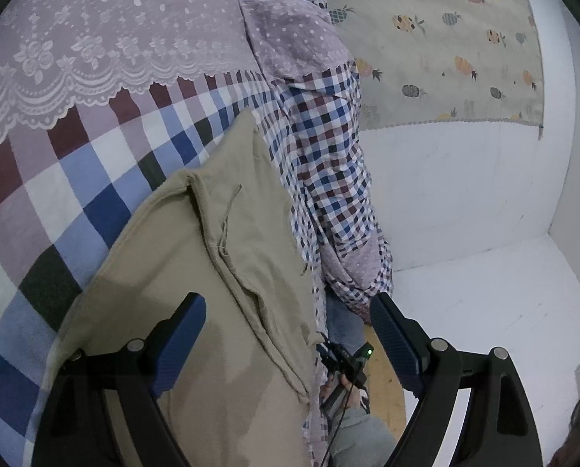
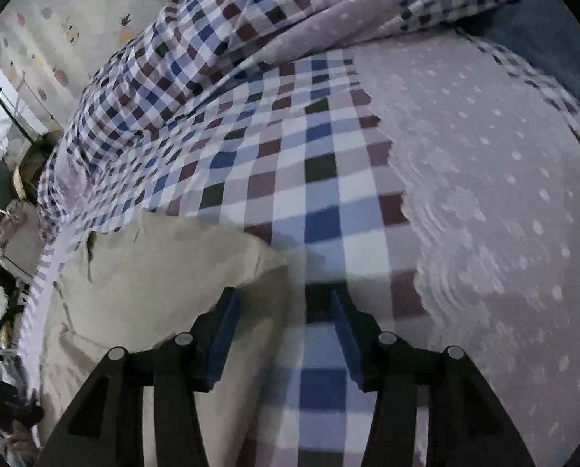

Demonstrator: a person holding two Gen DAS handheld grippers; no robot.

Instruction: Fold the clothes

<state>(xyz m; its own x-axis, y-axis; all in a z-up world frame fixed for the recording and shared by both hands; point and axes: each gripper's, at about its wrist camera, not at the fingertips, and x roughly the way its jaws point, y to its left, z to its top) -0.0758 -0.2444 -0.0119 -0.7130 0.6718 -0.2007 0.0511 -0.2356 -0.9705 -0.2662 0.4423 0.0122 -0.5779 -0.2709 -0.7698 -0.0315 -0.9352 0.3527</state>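
In the left wrist view the left gripper hangs with its blue fingers spread wide and nothing between them. Under it lies a beige garment, spread on a checked bedspread of blue, white and maroon squares. The garment reaches from the near edge of the view up toward the middle, with a seam and a loose thread running down its centre. A lilac lace panel with white dots covers the far left part of the bedspread. To the right of the garment the bedspread is bunched into a ridge of smaller checks. Beyond the ridge a white wall carries a cloth printed with pineapples. Near the bottom, between the fingers, a small black device with a green light shows beside a sleeve

In the right wrist view, which is blurred, the right gripper is also open, moderately wide, holding nothing. Its left finger is over the edge of the beige garment, which fills the near left; its right finger is over the checked bedspread. The lace panel lies to the right, and the bunched ridge runs across the far left
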